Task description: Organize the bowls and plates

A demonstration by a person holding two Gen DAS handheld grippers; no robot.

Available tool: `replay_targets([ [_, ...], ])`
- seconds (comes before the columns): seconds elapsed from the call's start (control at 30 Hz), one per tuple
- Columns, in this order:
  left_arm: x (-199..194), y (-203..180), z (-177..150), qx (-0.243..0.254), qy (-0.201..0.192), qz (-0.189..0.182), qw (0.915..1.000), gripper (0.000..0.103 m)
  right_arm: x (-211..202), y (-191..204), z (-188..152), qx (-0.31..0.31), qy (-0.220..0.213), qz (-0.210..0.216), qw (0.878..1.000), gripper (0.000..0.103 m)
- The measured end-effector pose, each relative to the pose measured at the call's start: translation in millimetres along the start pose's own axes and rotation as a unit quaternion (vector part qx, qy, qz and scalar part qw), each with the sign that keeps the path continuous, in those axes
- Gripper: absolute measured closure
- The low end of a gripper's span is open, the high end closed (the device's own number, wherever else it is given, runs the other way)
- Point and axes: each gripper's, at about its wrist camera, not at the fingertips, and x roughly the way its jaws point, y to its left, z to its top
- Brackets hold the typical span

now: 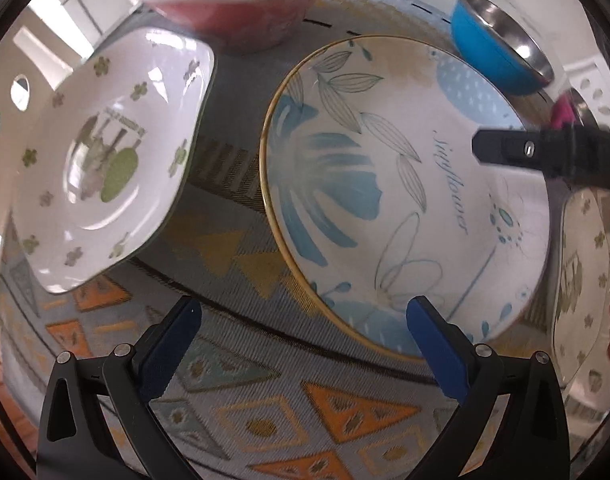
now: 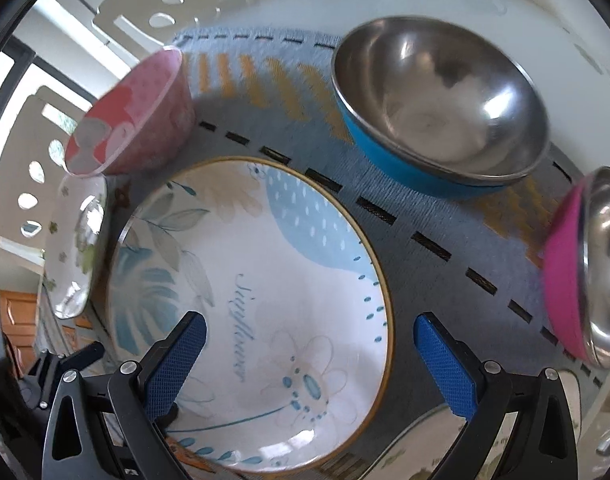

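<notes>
Right wrist view: right tool (image 2: pixel 309 360) open, empty, straddling floral plate (image 2: pixel 265 280) rim. Left tool (image 1: pixel 301 332) open, empty. Advice: seat one finger under rim before closing.

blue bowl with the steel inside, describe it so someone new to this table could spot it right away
On the patterned table mat, look past the big round floral plate. The blue bowl sits beyond its far right rim. Unlike the pink ceramic bowl and the magenta steel bowl, it is blue outside with a shiny metal interior.
</notes>
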Motion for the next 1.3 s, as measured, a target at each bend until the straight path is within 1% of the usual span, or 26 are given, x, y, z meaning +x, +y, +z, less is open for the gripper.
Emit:
replay_targets([
  [0.1,7.6,4.7,4.6,-0.021,0.010,-0.018,0.9996,0.000,11.5,-2.4,0.4,-0.011,0.012,-0.009,1.000,0.000],
  [0.13,7.4,4.6,5.9,-0.023,0.007,-0.011,0.9997,0.000,14.9,-3.3,0.0,-0.014,0.015,-0.009,1.000,0.000],
  [0.2,8.7,1.3,8.0,-0.021,0.004,-0.009,0.9997,0.000,19.1,-5.6,-0.7,-0.018,0.020,-0.012,1.000,0.000],
  [0.3,8.7,-2.3,13.1,-0.024,0.004,-0.005,0.9997,0.000,20.7,-4.5,-0.2,-0.037,0.019,-0.029,0.999,0.000],
  [0.37,11.4,1.4,25.9,-0.027,0.006,-0.006,0.9996,0.000,23.6,-0.7,-0.6,-0.056,0.025,-0.047,0.997,0.000],
  [0.5,16.4,3.2,34.3,-0.030,0.001,-0.006,0.9995,0.000,27.5,1.4,5.2,-0.054,0.033,-0.048,0.997,0.000],
  [0.6,15.9,4.2,34.0,-0.030,-0.009,-0.006,0.9995,0.000,28.9,1.0,10.1,-0.053,0.028,-0.049,0.997,0.000],
  [0.63,13.3,4.1,23.7,-0.030,-0.012,-0.005,0.9995,0.000,29.1,0.7,10.7,-0.055,0.023,-0.048,0.997,0.000],
  [0.73,13.8,3.1,21.9,-0.031,-0.017,-0.004,0.9994,0.000,30.5,0.6,11.2,-0.059,0.018,-0.048,0.997,0.000],
  [0.87,10.7,4.7,7.5,-0.032,-0.033,-0.002,0.9989,0.000,26.2,-2.9,17.1,-0.051,0.004,-0.048,0.998,0.000],
  [0.9,8.7,2.8,5.3,-0.032,-0.039,-0.001,0.9987,0.000,26.9,1.4,22.0,-0.047,0.002,-0.050,0.998,0.000],
  [0.97,7.4,1.5,3.1,-0.023,-0.066,-0.002,0.9975,0.000,27.8,0.8,27.5,-0.038,0.003,-0.052,0.998,0.000],
  [1.03,7.4,0.2,4.3,-0.008,-0.063,-0.005,0.9979,0.000,27.2,0.1,29.0,-0.046,0.005,-0.047,0.998,0.000],
  [1.07,7.9,-0.3,6.2,0.002,-0.059,-0.008,0.9982,0.000,27.1,0.2,29.7,-0.052,0.005,-0.045,0.998,0.002],
  [1.1,8.3,-0.1,8.9,0.009,-0.053,-0.010,0.9985,0.000,25.9,2.2,28.3,-0.056,0.004,-0.043,0.998,0.007],
  [1.13,8.2,1.1,11.2,0.009,-0.051,-0.012,0.9986,0.001,23.0,2.9,27.7,-0.060,0.000,-0.040,0.997,0.021],
  [1.2,3.4,6.1,12.8,-0.010,-0.069,-0.011,0.9975,0.016,15.0,6.1,20.8,-0.060,-0.021,-0.024,0.998,0.045],
  [1.23,-0.9,8.8,13.9,-0.018,-0.083,-0.014,0.9963,0.039,13.1,3.6,21.3,-0.051,-0.025,-0.023,0.998,0.047],
  [1.27,-4.8,10.9,15.6,-0.021,-0.092,-0.031,0.9950,0.067,12.7,1.1,21.5,-0.046,-0.027,-0.017,0.998,0.048],
  [1.3,-7.3,13.1,17.7,-0.025,-0.098,-0.048,0.9938,0.075,11.6,-0.7,21.6,-0.047,-0.031,-0.016,0.998,0.050],
])
